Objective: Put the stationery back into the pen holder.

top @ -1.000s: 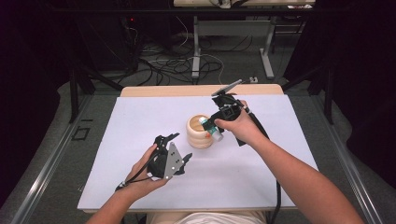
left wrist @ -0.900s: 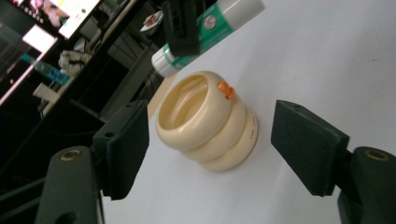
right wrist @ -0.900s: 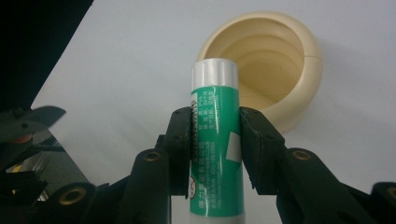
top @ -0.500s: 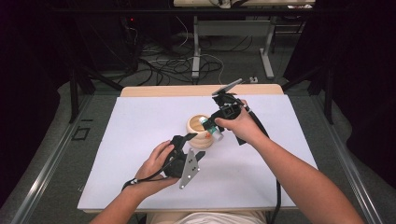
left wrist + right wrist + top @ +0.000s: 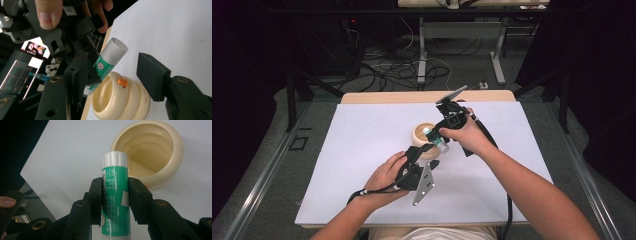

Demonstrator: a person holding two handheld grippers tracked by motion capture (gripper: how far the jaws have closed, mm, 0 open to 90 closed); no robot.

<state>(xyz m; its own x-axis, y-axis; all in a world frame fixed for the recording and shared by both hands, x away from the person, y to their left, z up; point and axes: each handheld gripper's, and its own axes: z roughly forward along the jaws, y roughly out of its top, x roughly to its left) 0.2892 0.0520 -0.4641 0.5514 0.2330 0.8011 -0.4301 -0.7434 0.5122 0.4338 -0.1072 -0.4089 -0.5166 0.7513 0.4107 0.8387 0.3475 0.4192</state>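
Note:
A cream ribbed round holder [image 5: 421, 131] stands open-topped on the white sheet. My right gripper [image 5: 434, 136] is shut on a green glue stick [image 5: 439, 145] with a white cap, tilted just beside the holder's rim. In the right gripper view the pads clamp the glue stick [image 5: 115, 182] mid-body, with the holder [image 5: 160, 170] beyond. My left gripper [image 5: 430, 156] lies on its side against the holder's near side. Its jaws have just been closing and now flank the holder [image 5: 120, 100]. The glue stick [image 5: 110, 58] hangs above between them, and I see no firm press.
The white sheet [image 5: 362, 150] covers the table, with a wooden edge [image 5: 412, 97] at the far side. Beyond it are cables and desk legs on the floor. Both forearms come in from the bottom, and the left gripper's grey plate [image 5: 423, 185] points toward me.
My left gripper has slid right and forward from open table up to the holder, and its jaws have narrowed around it. The right gripper and glue stick have stayed in place.

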